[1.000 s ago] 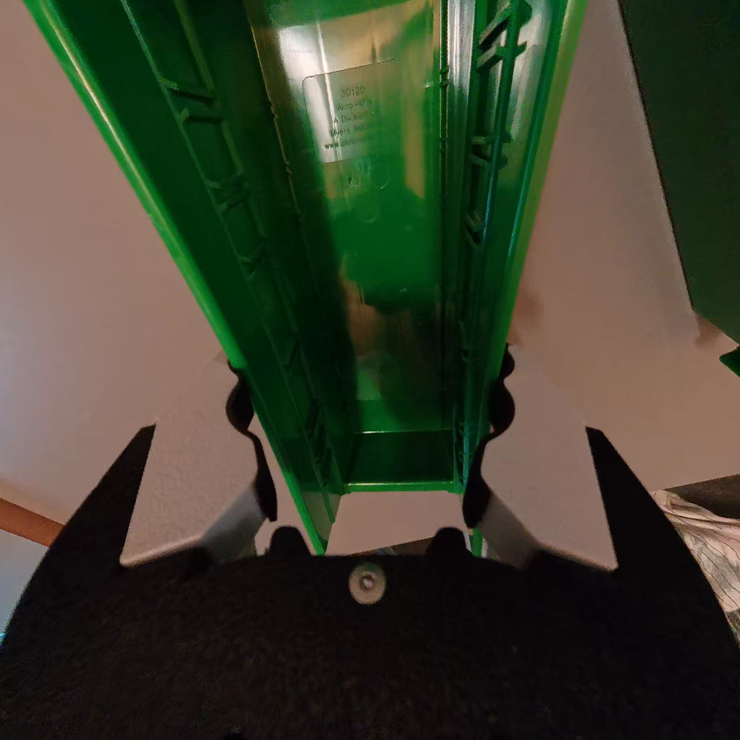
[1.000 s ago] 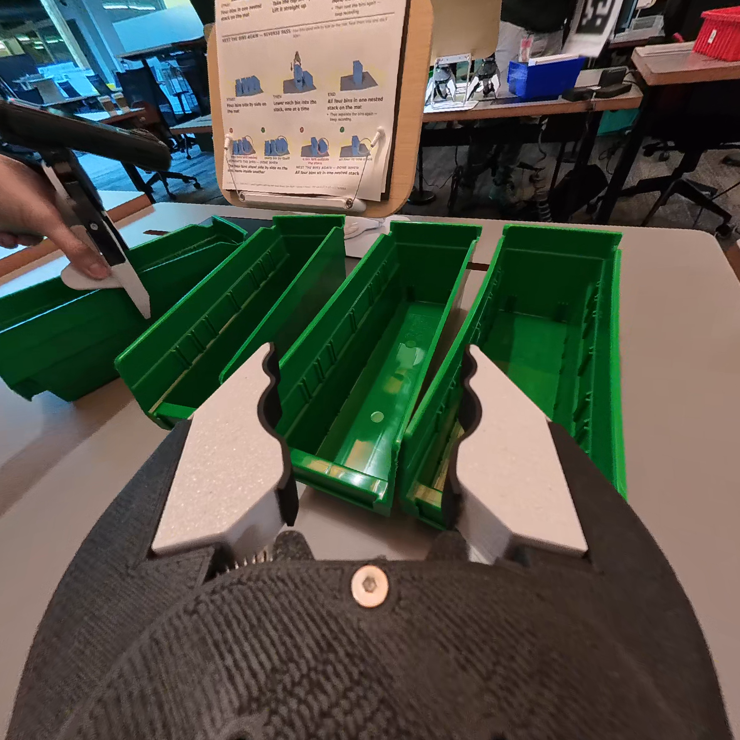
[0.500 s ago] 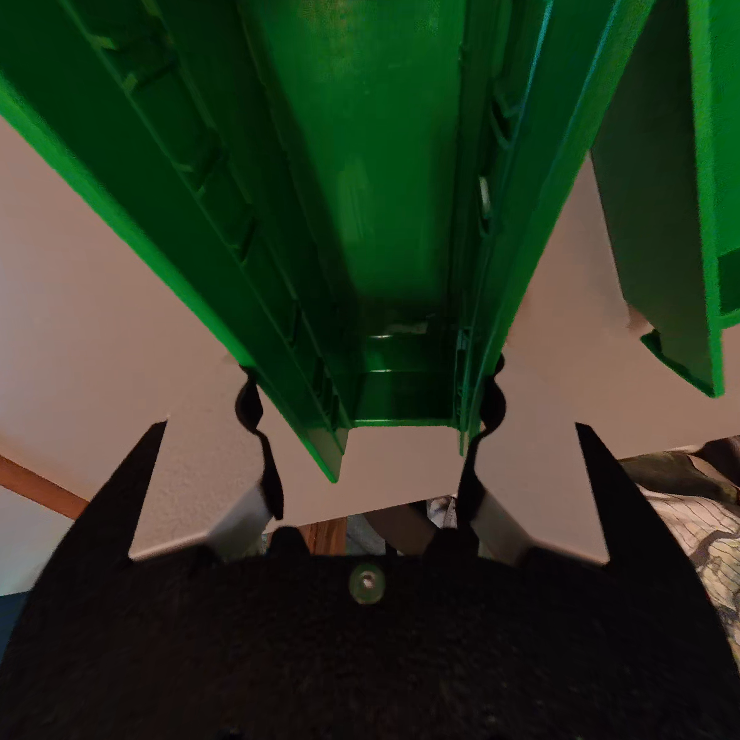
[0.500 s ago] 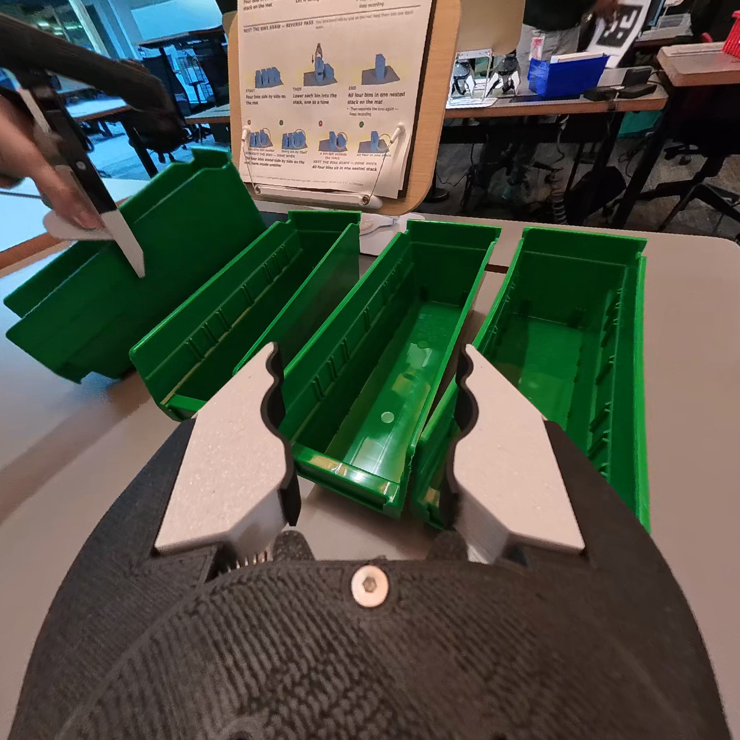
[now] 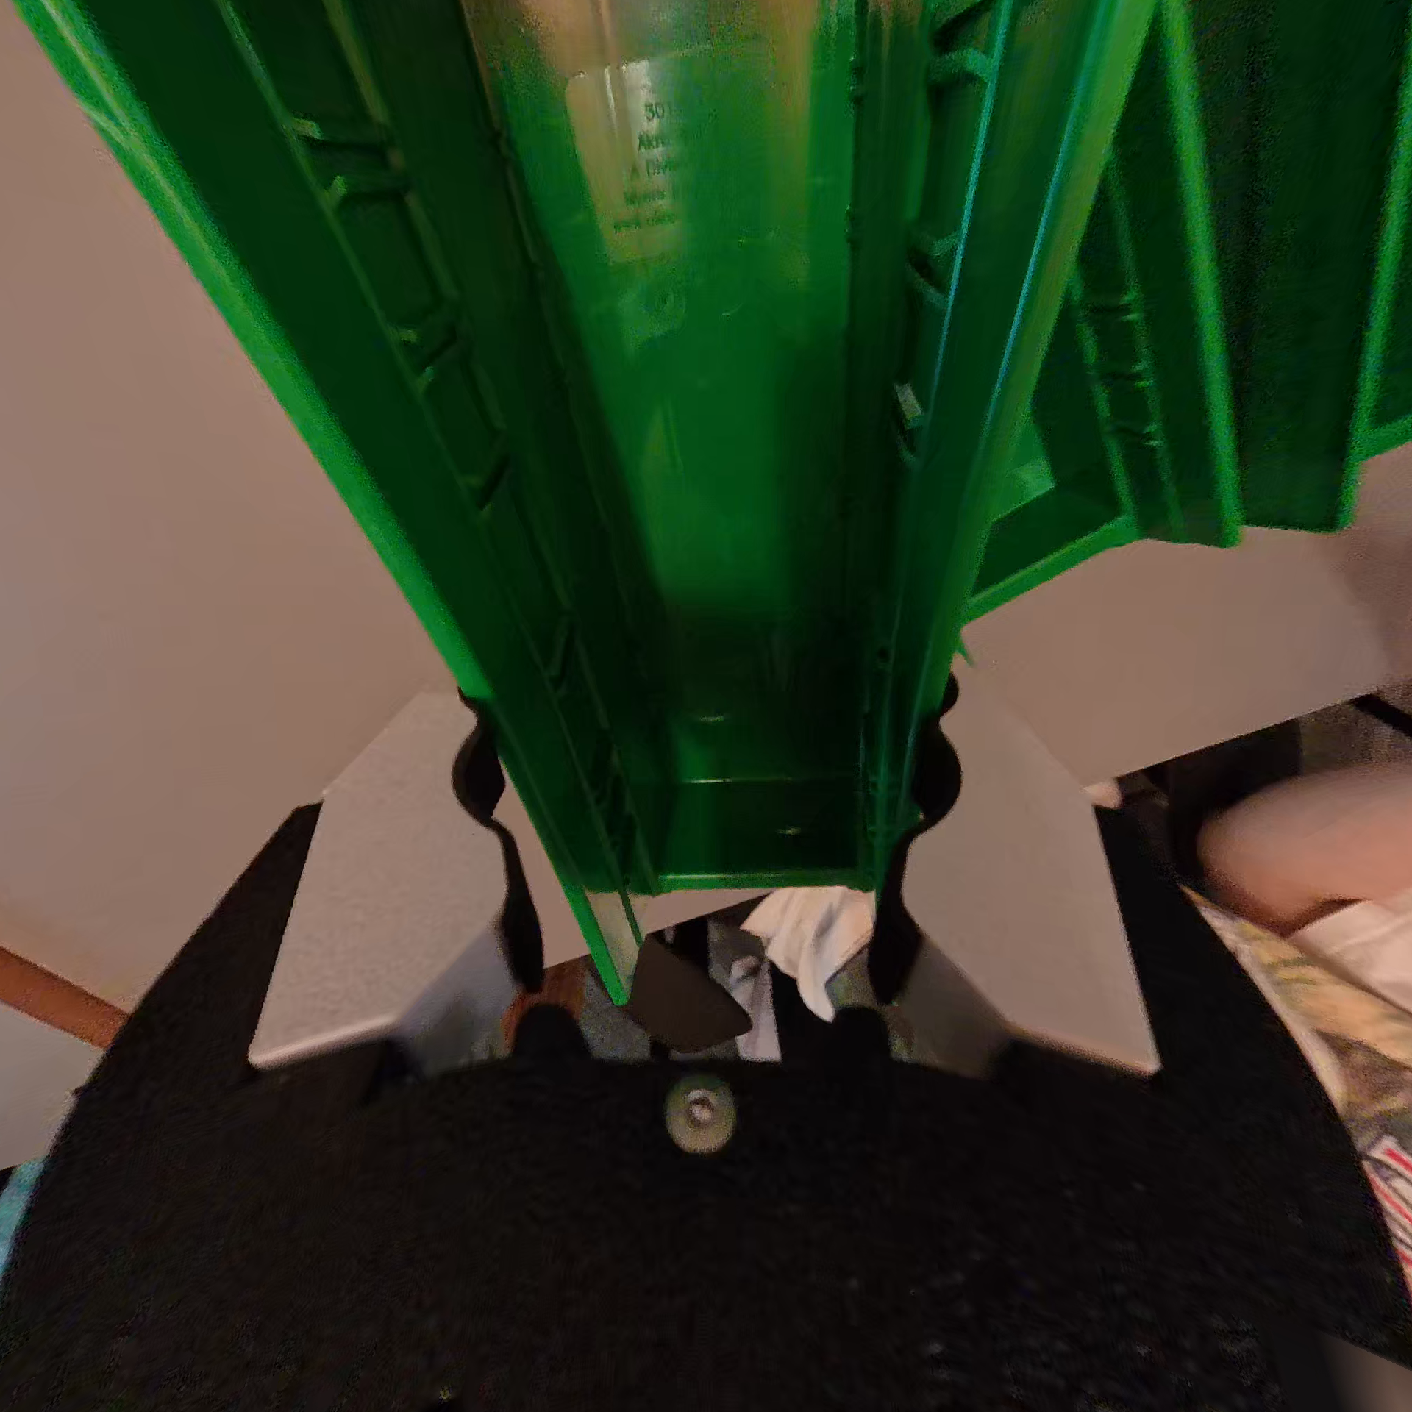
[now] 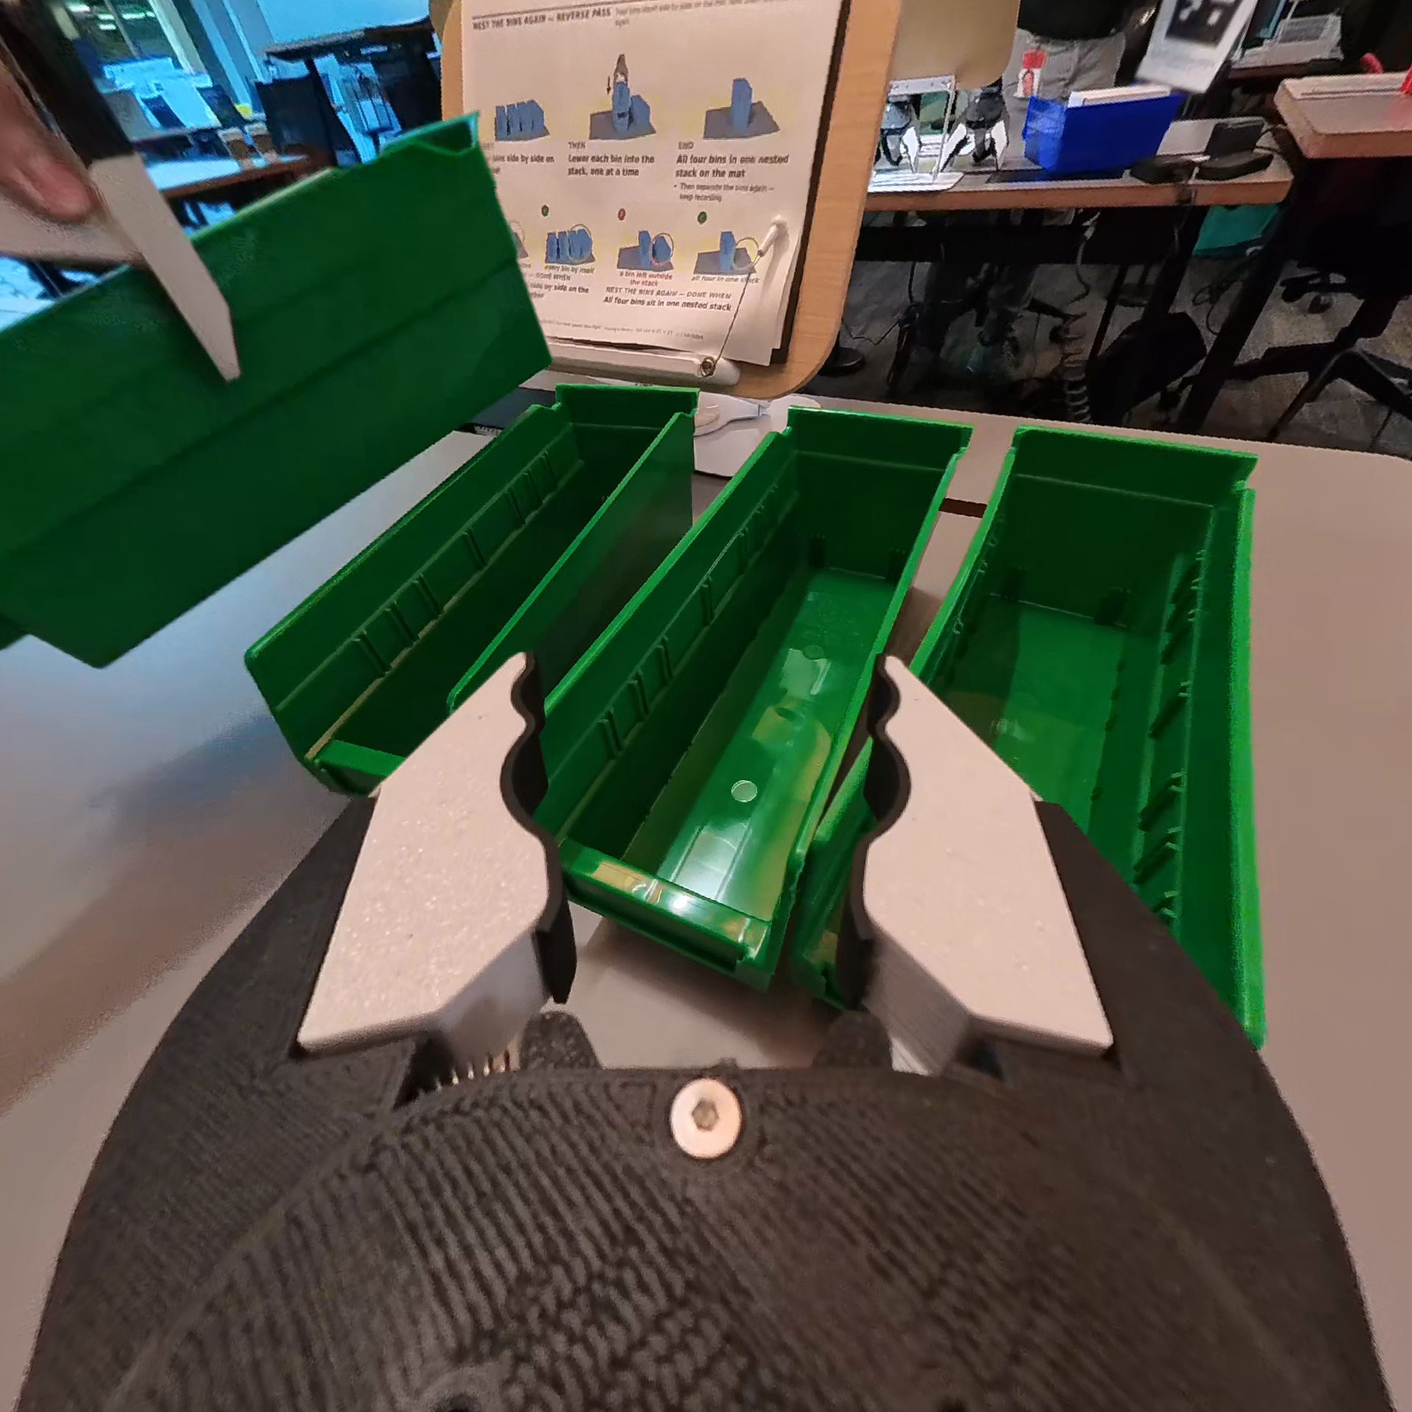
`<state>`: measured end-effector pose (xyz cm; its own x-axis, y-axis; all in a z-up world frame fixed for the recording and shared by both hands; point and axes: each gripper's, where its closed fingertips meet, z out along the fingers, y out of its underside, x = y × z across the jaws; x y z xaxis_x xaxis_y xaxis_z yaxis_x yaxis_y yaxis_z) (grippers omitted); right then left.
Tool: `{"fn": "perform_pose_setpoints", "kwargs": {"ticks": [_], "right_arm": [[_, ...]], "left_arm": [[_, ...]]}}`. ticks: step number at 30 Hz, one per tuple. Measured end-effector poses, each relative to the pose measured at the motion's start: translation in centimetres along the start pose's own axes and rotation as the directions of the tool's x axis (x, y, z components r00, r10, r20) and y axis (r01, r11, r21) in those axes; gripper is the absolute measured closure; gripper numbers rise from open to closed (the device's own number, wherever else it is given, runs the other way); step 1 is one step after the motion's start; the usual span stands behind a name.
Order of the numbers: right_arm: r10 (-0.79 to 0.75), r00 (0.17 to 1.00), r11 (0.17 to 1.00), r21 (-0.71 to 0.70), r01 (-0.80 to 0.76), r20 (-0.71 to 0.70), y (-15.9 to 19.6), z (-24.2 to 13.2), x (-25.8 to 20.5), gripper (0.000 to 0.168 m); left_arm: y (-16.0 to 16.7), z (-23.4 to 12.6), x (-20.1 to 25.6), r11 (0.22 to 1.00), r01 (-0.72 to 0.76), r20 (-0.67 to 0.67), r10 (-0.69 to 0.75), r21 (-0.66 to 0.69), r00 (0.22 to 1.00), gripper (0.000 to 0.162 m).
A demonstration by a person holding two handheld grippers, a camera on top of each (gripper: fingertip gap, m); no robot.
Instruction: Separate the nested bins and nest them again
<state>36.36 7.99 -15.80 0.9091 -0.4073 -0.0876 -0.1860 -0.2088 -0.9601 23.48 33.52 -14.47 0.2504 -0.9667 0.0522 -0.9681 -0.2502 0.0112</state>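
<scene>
**Left gripper carries one bin over the row**

Your left gripper (image 5: 703,848) is clamped across the near end of a lifted green bin (image 5: 688,458) — its fingers press both side walls so it hangs free for lowering, I judge, into the next bin (image 6: 474,603) on the table (image 6: 153,764). Your right gripper (image 6: 707,825) hovers with jaws apart, holding nothing, the middle bin (image 6: 733,733) just ahead. The lifted bin's far end runs out of frame, and motion blur smears its rim.

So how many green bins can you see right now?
4. One lifted bin is held in the left tool, tilted above the table. Three stand side by side on it: left bin, middle bin, right bin. None seems hidden.
</scene>
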Motion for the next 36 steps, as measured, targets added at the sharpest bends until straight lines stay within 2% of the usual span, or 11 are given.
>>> {"fn": "perform_pose_setpoints", "kwargs": {"ticks": [6,14,17,22,26,36], "right_arm": [[-0.005,1.0,1.0,-0.005,0.005,-0.016,0.1,-0.2,0.4,0.083],[0.023,0.999,0.999,0.034,-0.022,-0.028,-0.6,-1.4,1.3,0.084],[0.024,0.999,0.999,0.04,-0.023,-0.025,-0.7,-1.5,1.3,0.084],[0.036,0.999,0.998,0.046,-0.036,-0.017,-0.7,-1.7,1.5,0.084],[0.05,0.999,0.998,0.05,-0.049,-0.018,-0.7,-1.7,1.9,0.084],[0.059,0.998,0.997,0.05,-0.057,-0.028,-0.6,-2.0,2.3,0.084]], "left_arm": [[-1.7,-1.3,5.2,0.995,0.095,-0.104,-0.091,0.037,0.99,0.052],[-5.6,0.3,9.8,0.933,0.349,-0.199,-0.327,0.087,0.924,0.054],[-6.6,1.6,10.2,0.907,0.408,-0.165,-0.388,0.106,0.907,0.054],[-7.4,2.6,8.8,0.889,0.434,-0.036,-0.434,0.145,0.9,0.053],[-8.0,3.3,8.3,0.872,0.46,-0.026,-0.463,0.168,0.886,0.054],[-8.4,6.6,8.6,0.917,0.391,0.046,-0.395,0.084,0.917,0.053]]}}
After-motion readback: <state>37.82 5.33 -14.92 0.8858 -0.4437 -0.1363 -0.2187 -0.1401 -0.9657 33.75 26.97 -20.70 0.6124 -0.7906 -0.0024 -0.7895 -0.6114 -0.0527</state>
